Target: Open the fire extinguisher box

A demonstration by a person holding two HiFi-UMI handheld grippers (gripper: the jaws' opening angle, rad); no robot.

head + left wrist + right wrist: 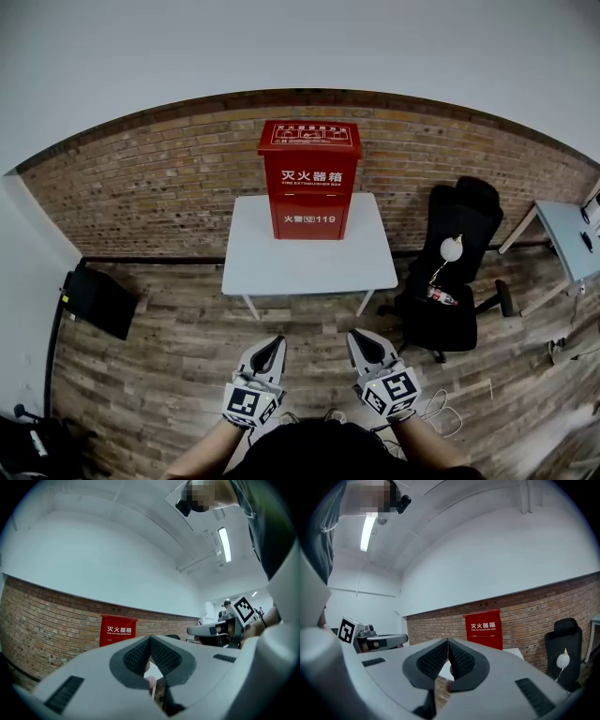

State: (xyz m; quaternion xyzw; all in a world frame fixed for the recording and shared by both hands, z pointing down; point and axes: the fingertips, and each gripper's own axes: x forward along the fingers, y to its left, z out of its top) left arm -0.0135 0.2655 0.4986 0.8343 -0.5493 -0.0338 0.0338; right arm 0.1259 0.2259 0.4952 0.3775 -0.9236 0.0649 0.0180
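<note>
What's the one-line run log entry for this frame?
stage: pre-contact | fire extinguisher box: closed, on white table | left tongs: shut, empty | right tongs: shut, empty | both short of table

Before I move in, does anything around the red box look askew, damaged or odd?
Nothing about the red fire extinguisher box: it stands upright and closed on the white square table. The only oddity is a small bottle lying on the seat of the black office chair.

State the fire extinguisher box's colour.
Fire extinguisher box is red with white lettering; head view shows it best.
</note>
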